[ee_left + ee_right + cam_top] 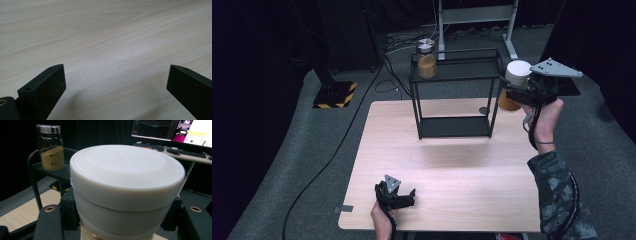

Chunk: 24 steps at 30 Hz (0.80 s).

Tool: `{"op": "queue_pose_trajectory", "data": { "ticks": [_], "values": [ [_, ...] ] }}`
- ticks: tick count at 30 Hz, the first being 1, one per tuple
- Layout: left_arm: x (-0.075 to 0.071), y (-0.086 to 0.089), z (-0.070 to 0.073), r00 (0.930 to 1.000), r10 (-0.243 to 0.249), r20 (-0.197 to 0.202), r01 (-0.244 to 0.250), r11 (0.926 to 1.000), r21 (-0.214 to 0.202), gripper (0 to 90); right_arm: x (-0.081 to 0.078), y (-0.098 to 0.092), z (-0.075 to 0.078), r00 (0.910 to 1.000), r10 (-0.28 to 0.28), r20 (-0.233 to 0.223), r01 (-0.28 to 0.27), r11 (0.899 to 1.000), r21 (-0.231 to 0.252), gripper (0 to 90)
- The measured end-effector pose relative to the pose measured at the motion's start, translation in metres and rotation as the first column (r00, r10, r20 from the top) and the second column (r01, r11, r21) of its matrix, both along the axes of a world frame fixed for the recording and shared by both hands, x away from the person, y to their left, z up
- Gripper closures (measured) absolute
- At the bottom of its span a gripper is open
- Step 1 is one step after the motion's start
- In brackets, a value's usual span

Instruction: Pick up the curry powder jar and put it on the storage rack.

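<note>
Pale wood makes up the single table point(452, 170), seen from above with dark carpet around it. Two jars are in the scene. One jar point(516, 85), with a white lid and tan contents, is clamped between the jaws of the right gripper point(518, 94), which a hand holds in the air just beside the right end of the rack's top shelf, off the table's far right corner. In the right gripper view this jar point(126, 195) sits upright and very close, its white lid facing the camera, with the black jaws pressing on its sides below the lid. The second jar point(426, 59), with a metal lid and filled partway with tan powder, stands upright at the left end of the top shelf; the right gripper view shows it point(50, 147) well apart from the held one. One black wire rack point(455, 95) with two shelves stands at the far side of the table; its lower shelf is bare. The left gripper point(411, 196) rests low at the near edge of the table, far from both jars. In the left gripper view its two jaws stand wide apart over bare wood, with nothing between them. One screen point(175, 130) glows on a desk in the background.
</note>
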<state>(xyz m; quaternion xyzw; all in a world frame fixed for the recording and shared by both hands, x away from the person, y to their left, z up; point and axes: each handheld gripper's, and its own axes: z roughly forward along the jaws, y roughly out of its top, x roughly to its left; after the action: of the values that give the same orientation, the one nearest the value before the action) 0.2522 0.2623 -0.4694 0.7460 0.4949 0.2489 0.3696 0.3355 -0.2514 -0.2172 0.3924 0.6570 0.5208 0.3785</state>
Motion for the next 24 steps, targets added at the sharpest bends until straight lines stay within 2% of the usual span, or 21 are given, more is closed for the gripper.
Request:
{"op": "queue_pose_trajectory", "data": {
  "ticks": [24],
  "values": [
    [-0.002,0.005,-0.002,0.9999,-0.007,0.009,0.007,0.9997,-0.024,1.7,0.038,0.02,0.025,0.9997,0.023,-0.002,-0.023,1.0,0.012,33.5]
  ]
}}
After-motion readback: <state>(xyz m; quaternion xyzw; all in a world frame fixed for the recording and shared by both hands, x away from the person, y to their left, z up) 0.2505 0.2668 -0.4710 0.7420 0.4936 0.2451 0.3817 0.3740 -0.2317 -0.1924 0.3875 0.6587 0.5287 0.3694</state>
